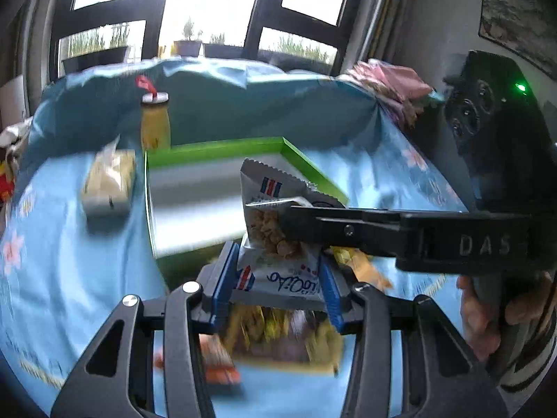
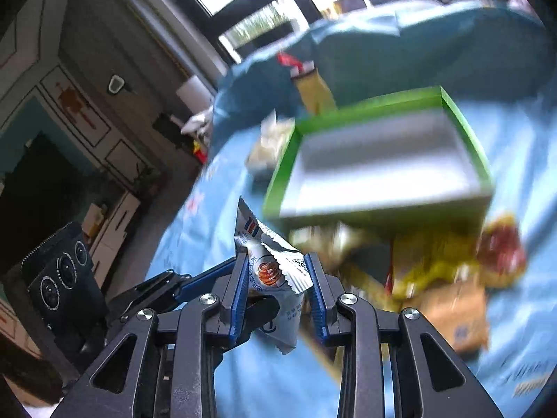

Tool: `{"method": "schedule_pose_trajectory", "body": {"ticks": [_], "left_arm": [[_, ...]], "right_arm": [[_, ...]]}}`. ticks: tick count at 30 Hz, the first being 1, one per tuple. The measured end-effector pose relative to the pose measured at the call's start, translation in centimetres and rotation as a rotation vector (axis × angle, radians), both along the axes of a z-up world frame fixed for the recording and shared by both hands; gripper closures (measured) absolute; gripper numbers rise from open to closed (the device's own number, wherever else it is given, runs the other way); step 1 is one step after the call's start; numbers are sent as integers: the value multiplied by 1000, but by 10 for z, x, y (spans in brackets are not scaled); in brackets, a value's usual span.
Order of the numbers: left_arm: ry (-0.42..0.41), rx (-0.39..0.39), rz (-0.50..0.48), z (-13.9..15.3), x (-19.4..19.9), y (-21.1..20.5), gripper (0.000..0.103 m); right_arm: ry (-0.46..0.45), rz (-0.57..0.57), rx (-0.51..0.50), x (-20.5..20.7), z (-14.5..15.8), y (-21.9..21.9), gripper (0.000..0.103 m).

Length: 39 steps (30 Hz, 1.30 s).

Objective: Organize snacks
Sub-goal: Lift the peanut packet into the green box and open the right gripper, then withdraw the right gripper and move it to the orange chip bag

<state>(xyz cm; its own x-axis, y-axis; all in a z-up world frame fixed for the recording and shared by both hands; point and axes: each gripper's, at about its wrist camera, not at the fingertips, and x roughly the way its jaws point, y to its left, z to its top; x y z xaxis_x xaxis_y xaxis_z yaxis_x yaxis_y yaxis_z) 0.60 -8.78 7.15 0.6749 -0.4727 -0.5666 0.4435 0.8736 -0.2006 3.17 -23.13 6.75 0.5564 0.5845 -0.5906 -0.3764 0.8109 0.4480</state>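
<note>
Both hand-held grippers are clamped on one white snack packet point(image 1: 278, 275) in the air, just short of the green box point(image 1: 222, 188): left hand-held gripper point(image 1: 276, 285) low, right hand-held gripper point(image 2: 276, 287) crosswise. "DAS" is embossed on the right one; packet lettering is too blurred to read.

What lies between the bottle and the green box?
Nothing: in the left wrist view the bottle stands right behind the green box rim, with no gap showing.

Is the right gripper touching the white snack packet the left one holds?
Touching. The left wrist view shows the right gripper clamped across the white snack packet, which the left gripper also grips.
</note>
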Motion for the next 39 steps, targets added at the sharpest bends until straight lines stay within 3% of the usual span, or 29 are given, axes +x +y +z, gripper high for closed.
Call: {"method": "schedule_pose_trajectory", "body": {"ticks": [7,17,20,22,24,25,31,32,33,39], "left_arm": [[47,16,42,3,85,-3,57],[159,77,76,-32,141,-12,55],[178,95,104,-39,144,-11,55],[176,98,125,-38,142,-8,43],[172,87,146,-36,139,-2,18],[157,92,165,-32,136,1,15],[112,139,213,-17,115,8,13],[97,159,228,-14,108,8,10],[88,175,239,-13,102,9,0],[33,199,287,0,59,18,0]], "right_arm": [[-20,-40,-29,77,17,-1,69],[77,-70,-125,141,-19,7,69],[99,-78,-157,147,-28,11,69],[98,-101,-174,147,-30,11,66],[95,-117,-175,145,-29,9,58],[89,-129,-171,142,-28,6,52],[44,-176,-161,119,-10,-13,42],[34,-179,-162,112,-7,-15,38],[23,-182,-160,104,-4,-18,38],[-19,-178,-160,55,9,-26,29]]}}
